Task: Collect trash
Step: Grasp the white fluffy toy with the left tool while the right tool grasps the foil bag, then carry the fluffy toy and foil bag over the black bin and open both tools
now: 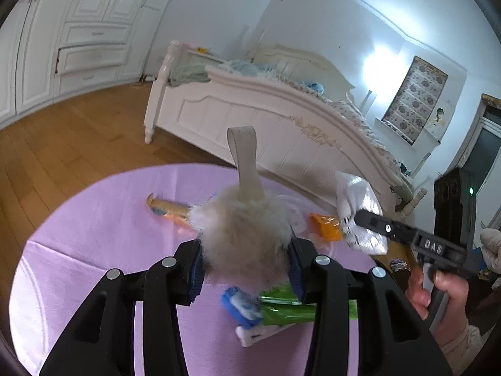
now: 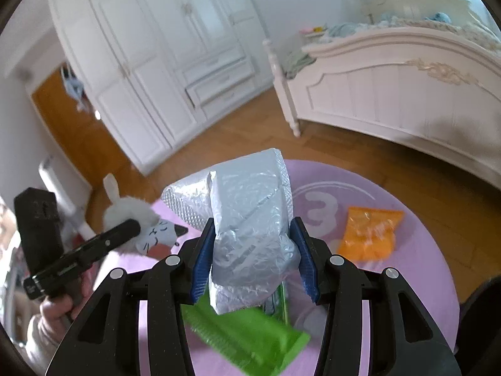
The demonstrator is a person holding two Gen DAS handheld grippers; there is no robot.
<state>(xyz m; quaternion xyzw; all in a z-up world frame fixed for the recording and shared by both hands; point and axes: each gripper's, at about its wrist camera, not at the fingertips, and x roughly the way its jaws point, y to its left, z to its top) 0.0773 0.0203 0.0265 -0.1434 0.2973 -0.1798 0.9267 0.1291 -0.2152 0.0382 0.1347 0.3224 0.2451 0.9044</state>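
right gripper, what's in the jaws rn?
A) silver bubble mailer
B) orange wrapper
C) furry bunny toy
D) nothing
A: the right gripper has its jaws closed on the crumpled silver bubble mailer; the orange wrapper lies on the purple mat.

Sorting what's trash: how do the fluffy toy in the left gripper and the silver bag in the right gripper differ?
The fluffy toy is soft beige fur with one upright ear; the silver bag is crinkled, shiny plastic film. The toy looks like a keepsake, the bag like empty packaging. Both are clamped between blue pads and lifted off the purple mat.
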